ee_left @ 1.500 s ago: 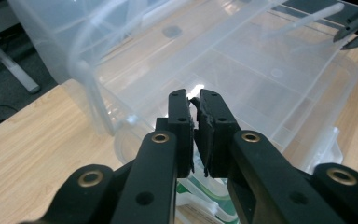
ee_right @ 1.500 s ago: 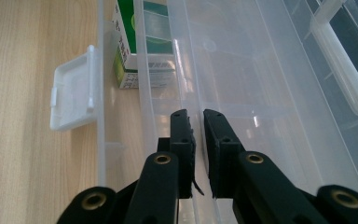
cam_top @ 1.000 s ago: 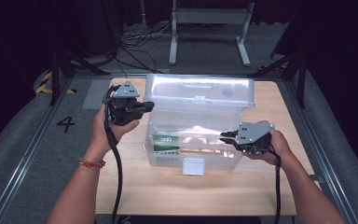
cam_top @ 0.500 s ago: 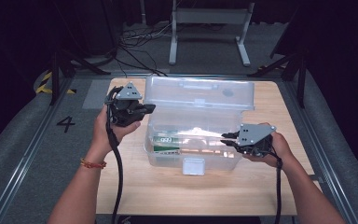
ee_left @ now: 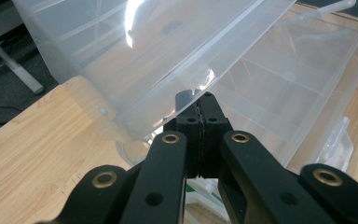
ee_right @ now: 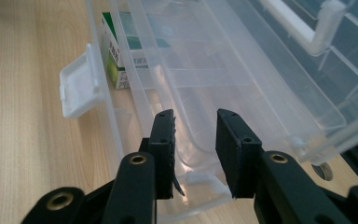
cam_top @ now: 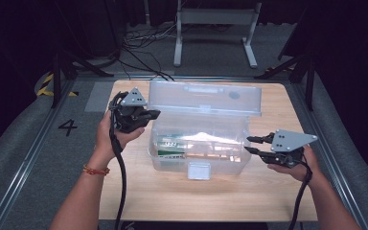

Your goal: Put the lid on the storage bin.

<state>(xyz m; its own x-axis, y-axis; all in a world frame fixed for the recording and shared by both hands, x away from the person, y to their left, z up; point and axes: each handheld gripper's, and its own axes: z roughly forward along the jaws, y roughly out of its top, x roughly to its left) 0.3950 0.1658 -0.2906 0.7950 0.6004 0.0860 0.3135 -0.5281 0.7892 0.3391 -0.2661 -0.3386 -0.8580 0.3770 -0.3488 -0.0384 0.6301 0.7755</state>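
Left gripper view: lid [ee_left: 135,51] edge (translucent) hides box [ee_left: 279,88] contents.

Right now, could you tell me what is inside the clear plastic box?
Inside the clear plastic box a green-and-white carton lies under a clear inner tray. Glare and the tray hide anything else.

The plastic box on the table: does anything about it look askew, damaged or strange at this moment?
Nothing looks damaged or spilled. The clear plastic box stands level on the table, its lid raised at the back; the left gripper is shut on the lid's edge. The right gripper, just opening, is at the box's end. A green carton lies inside.
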